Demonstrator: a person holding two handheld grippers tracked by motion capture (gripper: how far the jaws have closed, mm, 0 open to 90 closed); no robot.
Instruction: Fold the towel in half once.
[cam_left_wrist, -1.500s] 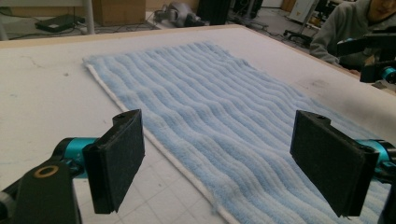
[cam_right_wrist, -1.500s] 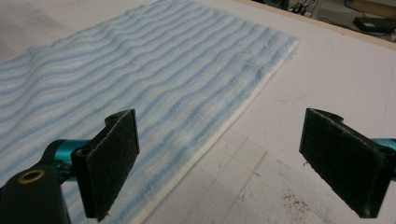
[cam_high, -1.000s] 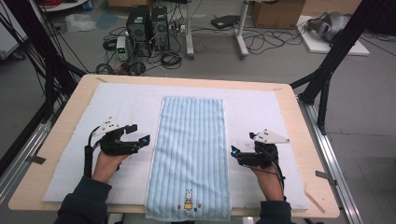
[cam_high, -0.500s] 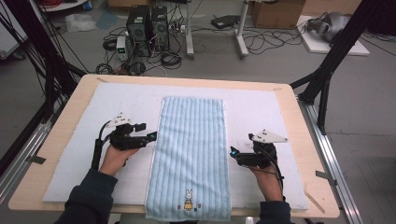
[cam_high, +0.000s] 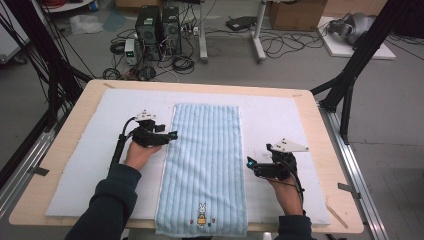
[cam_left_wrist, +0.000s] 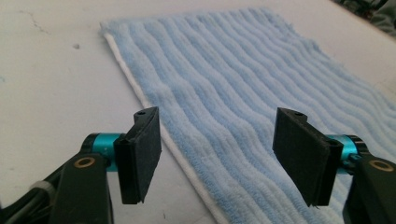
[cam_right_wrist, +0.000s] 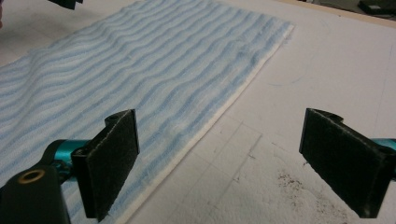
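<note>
Towel near end beyond frame edge

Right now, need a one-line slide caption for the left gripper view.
Left gripper, jaws apart and just closing, straddles the white-hemmed long edge of a blue striped towel lying flat on the white mat.

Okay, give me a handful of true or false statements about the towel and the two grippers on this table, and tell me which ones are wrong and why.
1. The blue striped towel lies flat and unfolded on the white mat. True.
2. The left gripper is clamped on the towel. False: its jaws have just been closing, but the pads stand apart with the towel's white-hemmed edge between them, not pressed.
3. The right gripper is at the towel's right edge with open jaws. True.
4. The small rabbit picture is at the towel's far end. False: it is at the near end, by the person.
5. The towel's near end hangs over the table edge. True.
</note>
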